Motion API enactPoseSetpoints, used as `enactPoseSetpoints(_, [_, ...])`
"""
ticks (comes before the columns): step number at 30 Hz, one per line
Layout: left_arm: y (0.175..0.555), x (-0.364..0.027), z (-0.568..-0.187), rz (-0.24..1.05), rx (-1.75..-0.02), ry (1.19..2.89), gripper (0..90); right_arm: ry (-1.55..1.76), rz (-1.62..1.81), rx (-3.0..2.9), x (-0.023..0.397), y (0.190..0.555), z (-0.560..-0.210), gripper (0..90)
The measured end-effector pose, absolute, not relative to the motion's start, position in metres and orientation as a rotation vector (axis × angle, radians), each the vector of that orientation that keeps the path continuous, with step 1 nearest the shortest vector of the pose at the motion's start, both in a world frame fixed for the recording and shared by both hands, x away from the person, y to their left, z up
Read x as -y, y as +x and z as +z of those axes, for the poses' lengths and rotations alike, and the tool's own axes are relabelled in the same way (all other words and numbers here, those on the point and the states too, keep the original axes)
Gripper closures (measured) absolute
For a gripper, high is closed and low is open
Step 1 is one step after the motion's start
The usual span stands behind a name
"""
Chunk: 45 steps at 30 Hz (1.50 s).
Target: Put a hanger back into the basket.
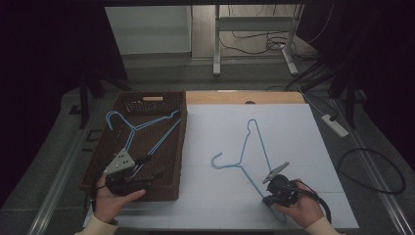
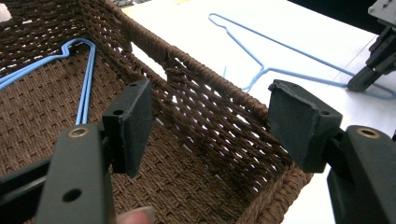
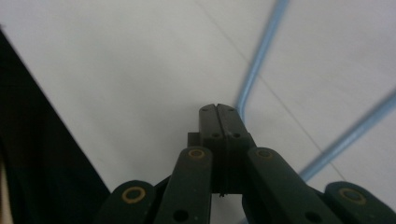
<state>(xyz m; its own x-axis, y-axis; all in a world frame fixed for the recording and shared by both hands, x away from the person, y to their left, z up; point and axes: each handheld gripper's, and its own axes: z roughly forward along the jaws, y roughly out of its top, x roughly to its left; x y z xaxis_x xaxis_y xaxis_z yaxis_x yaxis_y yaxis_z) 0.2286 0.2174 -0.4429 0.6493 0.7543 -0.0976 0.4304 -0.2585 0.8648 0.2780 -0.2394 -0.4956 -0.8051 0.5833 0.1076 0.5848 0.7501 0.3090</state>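
A blue wire hanger (image 1: 244, 147) lies flat on the white table sheet (image 1: 293, 122). Its near corner reaches under my right gripper (image 1: 268, 199), which is shut. In the right gripper view the wire (image 3: 264, 46) bends away just behind the closed tips (image 3: 218, 109); I cannot tell whether it is pinched. My left gripper (image 1: 152, 166) hovers open over the near right corner of a brown wicker basket (image 1: 182, 142), with nothing between its jaws (image 2: 210, 112). Blue hangers (image 1: 131, 128) lie inside the basket (image 2: 196, 58), and their wires (image 2: 86, 79) cross its woven floor.
The left gripper view also takes in the table hanger (image 2: 264, 69) and the right gripper (image 2: 369, 65) beyond the basket wall. A power strip (image 1: 335, 125) and cables (image 1: 372, 171) lie on the floor to the right. A metal stand (image 1: 254, 39) is behind the table.
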Motion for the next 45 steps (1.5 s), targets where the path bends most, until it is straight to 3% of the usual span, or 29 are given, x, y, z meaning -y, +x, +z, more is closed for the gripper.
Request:
enactPoseSetpoints(17, [0.228, -0.218, -0.442, 0.423, -0.937, 1.893, 32.0, -1.279, -0.543, 2.924, 0.303, 0.322, -0.49, 90.0])
enactPoseSetpoints(33, [0.228, -0.217, -0.441, 0.426, -0.933, 1.896, 32.0, -1.431, -0.625, 2.917, 0.323, 0.359, -0.49, 90.0])
enactPoseSetpoints(39, [0.229, -0.217, -0.441, 0.426, -0.933, 1.895, 32.0, -1.38, -0.732, 2.921, 0.306, 0.355, -0.485, 90.0])
enactPoseSetpoints(45, [0.228, -0.216, -0.442, 0.423, -0.931, 1.897, 32.0, -1.092, -0.884, 2.895, 0.238, 0.34, -0.473, 90.0])
